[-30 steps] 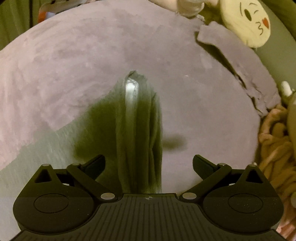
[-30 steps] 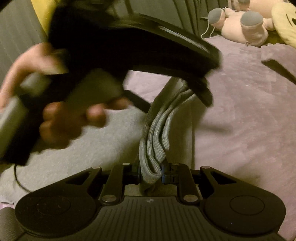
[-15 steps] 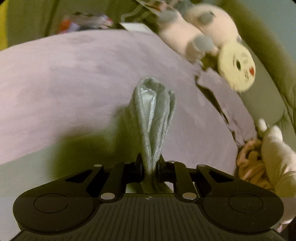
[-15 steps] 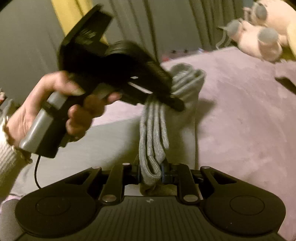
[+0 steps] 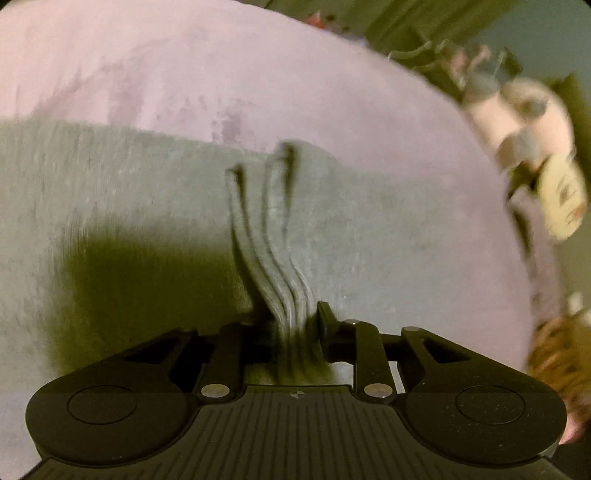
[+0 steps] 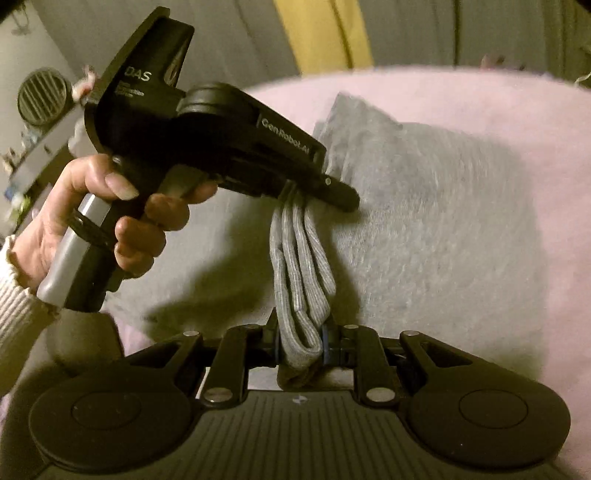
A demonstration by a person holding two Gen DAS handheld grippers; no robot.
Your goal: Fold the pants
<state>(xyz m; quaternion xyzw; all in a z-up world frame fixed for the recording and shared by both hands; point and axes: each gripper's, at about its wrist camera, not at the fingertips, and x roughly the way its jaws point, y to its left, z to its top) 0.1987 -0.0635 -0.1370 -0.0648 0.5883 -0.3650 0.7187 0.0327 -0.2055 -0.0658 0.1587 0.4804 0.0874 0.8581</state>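
Grey pants lie on a pink blanket. My left gripper is shut on the layered ribbed band of the pants, which hangs from the jaws above the flat part. My right gripper is shut on the same band at its other end. In the right wrist view the left gripper holds the band's far end, lifted above the flat grey fabric.
The blanket covers a bed. Plush toys and a yellow emoji cushion lie at the right edge, with an orange knitted item below them. A grey and yellow curtain hangs behind.
The left gripper went from open to shut on the band. Both grippers then lifted the band and carried it over the flat part of the pants.
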